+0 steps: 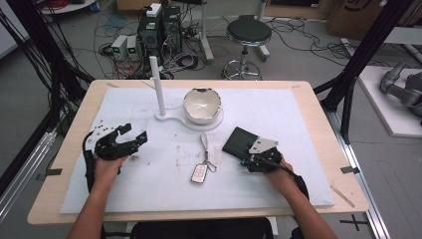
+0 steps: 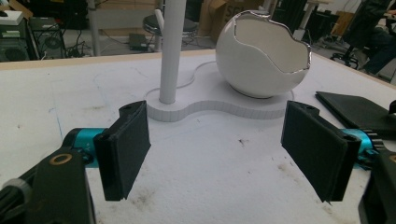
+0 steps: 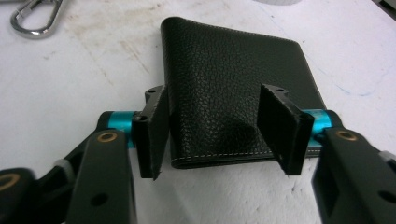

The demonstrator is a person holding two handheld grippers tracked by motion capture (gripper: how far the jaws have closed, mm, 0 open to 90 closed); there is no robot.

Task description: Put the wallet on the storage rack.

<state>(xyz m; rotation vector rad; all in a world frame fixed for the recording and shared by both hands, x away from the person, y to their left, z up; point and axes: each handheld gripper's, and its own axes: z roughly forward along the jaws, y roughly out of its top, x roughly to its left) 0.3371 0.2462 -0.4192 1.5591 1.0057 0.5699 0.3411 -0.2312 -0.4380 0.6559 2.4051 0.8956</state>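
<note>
A black leather wallet lies folded on the white mat right of centre. My right gripper has come at its near end. In the right gripper view the jaws straddle the wallet: the left pad lies against the folded edge and the right pad presses into the leather, which buckles between them. My left gripper rests on the mat at the left, open with nothing between its pads. It faces the white stand and the bowl.
A white egg-shaped bowl with a jagged silver rim sits on a flat white base beside an upright white post. A key fob with strap and carabiner lies mid-table. A stool and cables are beyond the table.
</note>
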